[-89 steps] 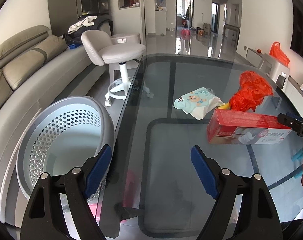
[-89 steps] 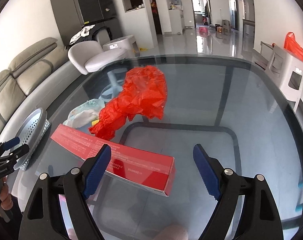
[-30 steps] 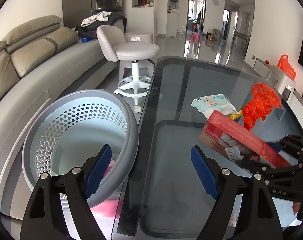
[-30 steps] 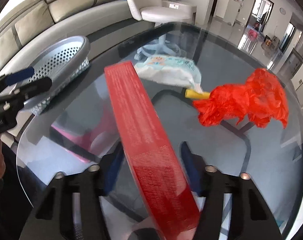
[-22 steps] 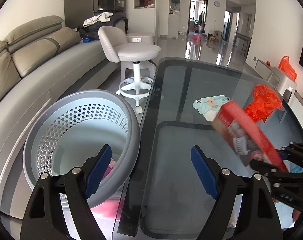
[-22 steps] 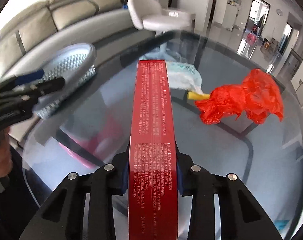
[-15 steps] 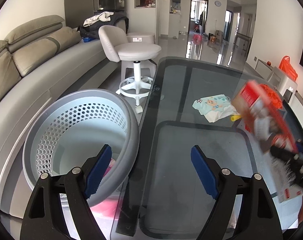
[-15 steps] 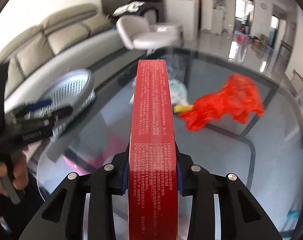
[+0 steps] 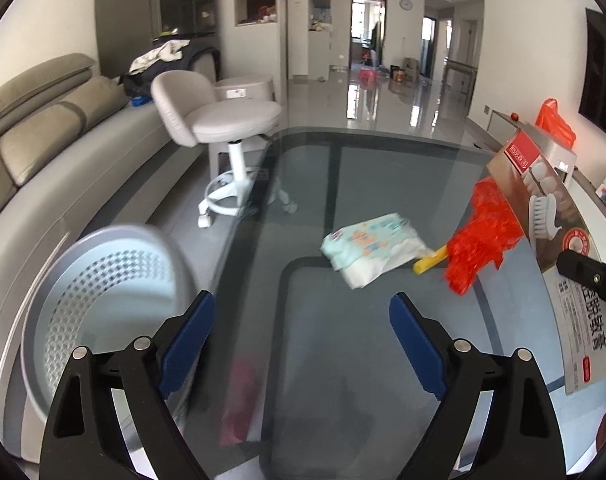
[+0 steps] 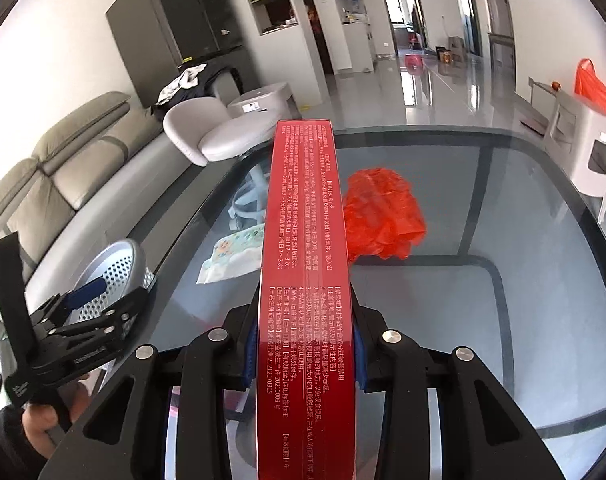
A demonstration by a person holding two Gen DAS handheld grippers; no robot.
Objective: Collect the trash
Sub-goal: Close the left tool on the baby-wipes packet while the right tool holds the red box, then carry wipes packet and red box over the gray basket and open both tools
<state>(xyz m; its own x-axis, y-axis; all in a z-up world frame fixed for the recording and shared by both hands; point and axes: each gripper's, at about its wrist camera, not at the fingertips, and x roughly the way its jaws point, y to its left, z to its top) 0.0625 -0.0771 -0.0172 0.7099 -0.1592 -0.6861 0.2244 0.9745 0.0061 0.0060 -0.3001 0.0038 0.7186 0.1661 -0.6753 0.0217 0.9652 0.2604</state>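
Observation:
My right gripper [image 10: 305, 344] is shut on a long red toothpaste box [image 10: 303, 280], held on edge above the glass table [image 10: 503, 320]. In the left wrist view the box [image 9: 543, 216] rises at the right edge. My left gripper [image 9: 299, 308] hangs over the table's near edge, its jaws opening with nothing between them. A grey perforated basket [image 9: 103, 280] stands off the table's left side. On the glass lie a crumpled red plastic bag [image 9: 483, 236], a pale wipes pack [image 9: 369, 252] and a small yellow piece [image 9: 429, 261].
A white swivel stool [image 9: 223, 120] and a grey sofa [image 9: 43, 120] stand left of the table. A white plastic stool [image 10: 595, 152] sits by the table's far right. A hand [image 10: 43, 432] holds the left gripper's handle.
The right gripper closed on the red box, rolled it onto its edge and lifted it off the glass. The left gripper shifted right, so the basket slid left in its view.

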